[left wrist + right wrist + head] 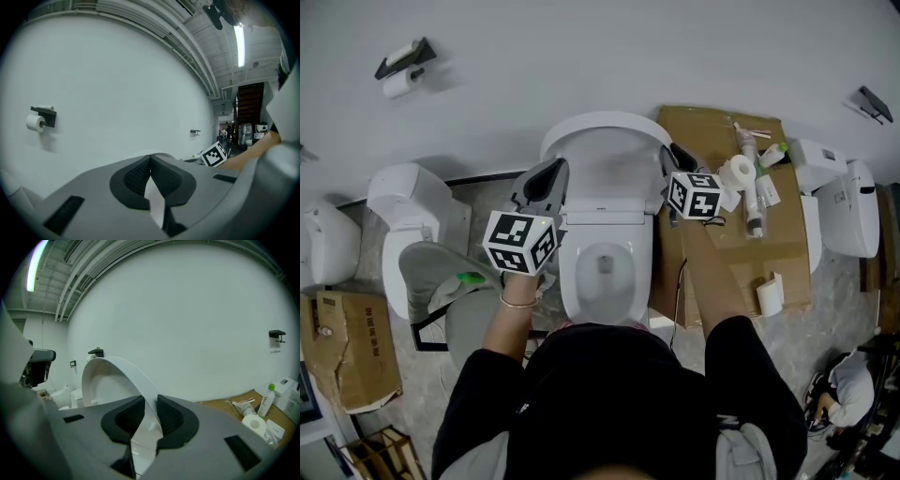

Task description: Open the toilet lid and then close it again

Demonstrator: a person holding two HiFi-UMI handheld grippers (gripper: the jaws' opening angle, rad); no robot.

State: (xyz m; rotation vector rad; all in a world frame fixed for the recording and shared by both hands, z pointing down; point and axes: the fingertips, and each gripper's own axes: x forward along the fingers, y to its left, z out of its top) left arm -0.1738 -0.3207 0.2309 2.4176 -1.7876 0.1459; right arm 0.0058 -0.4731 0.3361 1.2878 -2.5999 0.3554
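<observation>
The white toilet lid (605, 150) stands raised, leaning toward the wall above the open bowl (605, 272). My left gripper (551, 176) clamps the lid's left edge, and my right gripper (674, 157) clamps its right edge. In the left gripper view the dark pads nearly meet, with a thin white strip of lid (154, 199) pinched in the left gripper (150, 165). In the right gripper view the lid (117, 376) curves up and away to the left, its edge held between the jaws of the right gripper (150, 409).
A flattened cardboard sheet (787, 253) lies right of the toilet, carrying paper rolls (738, 172) and bottles. Other white toilets stand at the left (412, 202) and right (844, 202). A paper holder (403, 64) hangs on the wall. A cardboard box (347, 347) sits at the lower left.
</observation>
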